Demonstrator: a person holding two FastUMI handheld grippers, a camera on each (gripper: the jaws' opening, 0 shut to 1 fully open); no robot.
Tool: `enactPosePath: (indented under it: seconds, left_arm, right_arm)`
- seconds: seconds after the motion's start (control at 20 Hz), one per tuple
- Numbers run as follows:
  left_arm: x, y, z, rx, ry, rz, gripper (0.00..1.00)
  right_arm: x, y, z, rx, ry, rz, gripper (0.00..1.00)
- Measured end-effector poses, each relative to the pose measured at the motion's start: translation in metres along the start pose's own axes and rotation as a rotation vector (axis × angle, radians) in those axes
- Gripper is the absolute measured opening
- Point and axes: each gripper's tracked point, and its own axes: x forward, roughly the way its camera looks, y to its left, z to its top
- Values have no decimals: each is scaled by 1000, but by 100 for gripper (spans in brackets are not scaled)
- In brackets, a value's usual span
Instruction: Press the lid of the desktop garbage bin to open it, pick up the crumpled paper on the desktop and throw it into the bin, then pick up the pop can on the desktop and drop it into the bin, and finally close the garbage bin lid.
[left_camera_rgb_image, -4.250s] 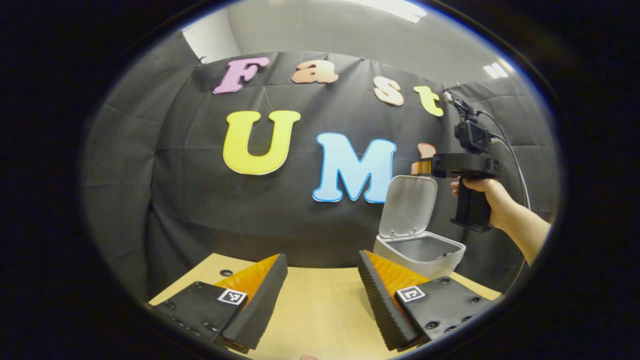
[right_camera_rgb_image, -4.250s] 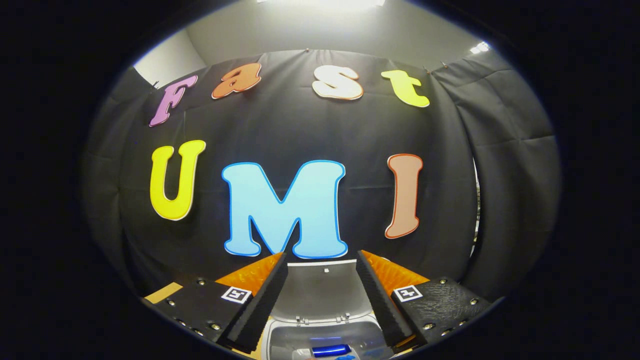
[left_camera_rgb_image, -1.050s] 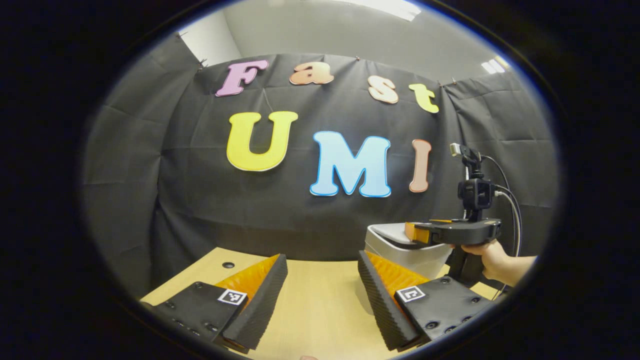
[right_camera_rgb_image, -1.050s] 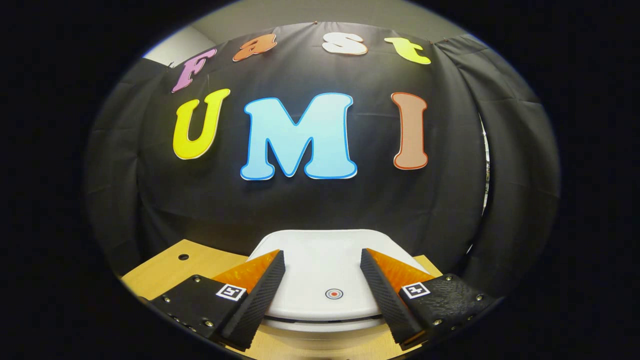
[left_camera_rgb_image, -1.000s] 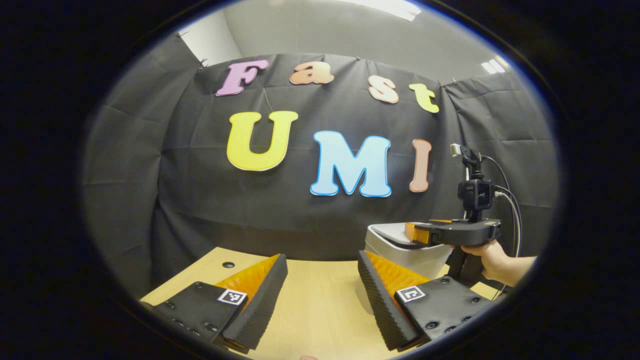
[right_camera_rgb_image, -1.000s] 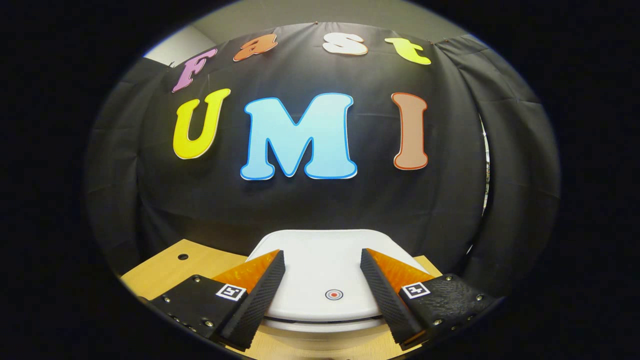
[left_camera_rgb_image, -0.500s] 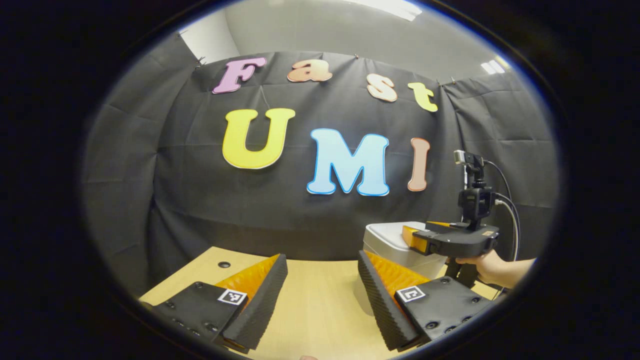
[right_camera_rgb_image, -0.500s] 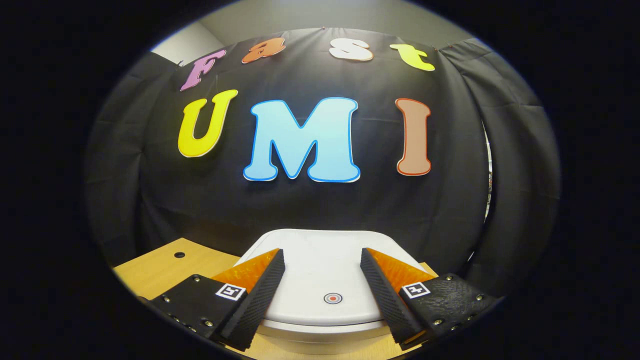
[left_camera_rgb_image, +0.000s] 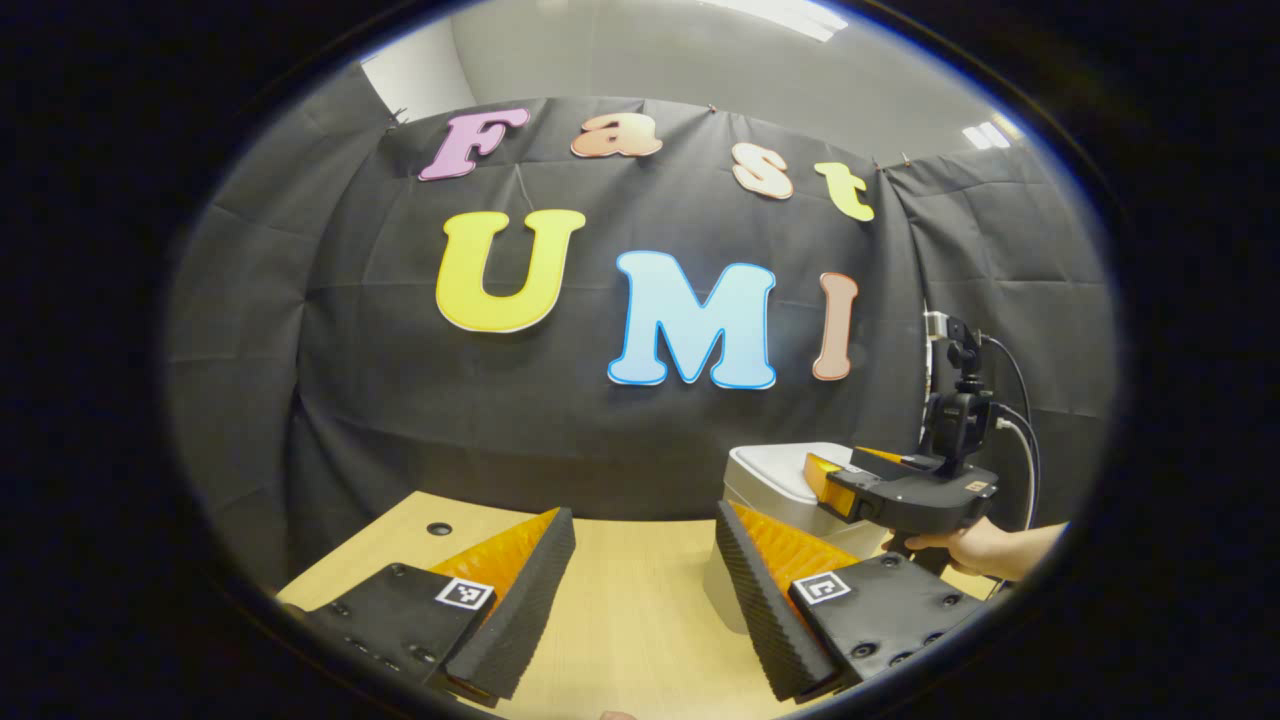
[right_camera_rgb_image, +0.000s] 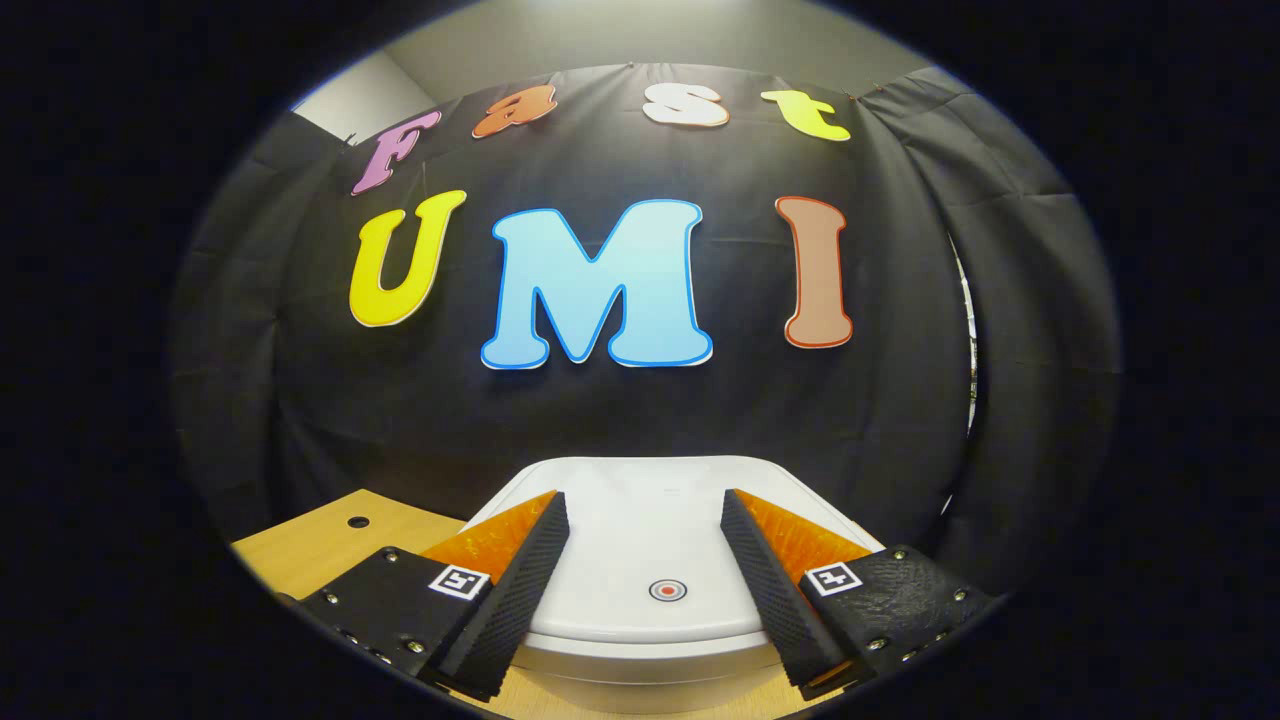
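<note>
Two grippers are mine here, and both stand with their jaws spread wide and nothing between them. My right gripper (right_camera_rgb_image: 645, 590) hovers just over the flat white plastic lid (right_camera_rgb_image: 650, 545) of the small white desktop garbage bin (left_camera_rgb_image: 770, 500); whether its fingers touch the lid I cannot tell. The lid lies down flat on the bin, shut as far as I can see, with a small red ring mark (right_camera_rgb_image: 667, 590) between my fingers. My left gripper (left_camera_rgb_image: 640, 590) hangs above the pale wooden desktop (left_camera_rgb_image: 620, 600), well to the side of the bin, and from it I see my right gripper (left_camera_rgb_image: 815, 480) over the lid with my hand (left_camera_rgb_image: 985, 548) on its handle.

I judge the task near its end: no crumpled paper or pop can lies on the desktop I can see, and the closing looks done.

As for writing, I find no brand. The small square black-and-white markers (right_camera_rgb_image: 452, 582) on my fingers carry patterns, not words.
</note>
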Motion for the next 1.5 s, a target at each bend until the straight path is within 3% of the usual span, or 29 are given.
enactPosePath:
  seconds: [0.3, 0.7, 1.05, 1.5]
  left_arm:
    - [-12, -1, 8, 3, -23, 17, 95]
    - [-39, 1, 12, 20, -35, 120, 95]
    - [-60, -16, 3, 23, -32, 204, 95]
    - [-65, -35, -10, 42, -31, 188, 95]
  right_arm:
    - [0, -1, 3, 2, -10, -13, 99]
    - [-20, 0, 7, -11, 7, -15, 98]
    - [-57, -3, 11, -124, 4, 59, 97]
    - [-124, 6, 35, -135, -54, 103, 95]
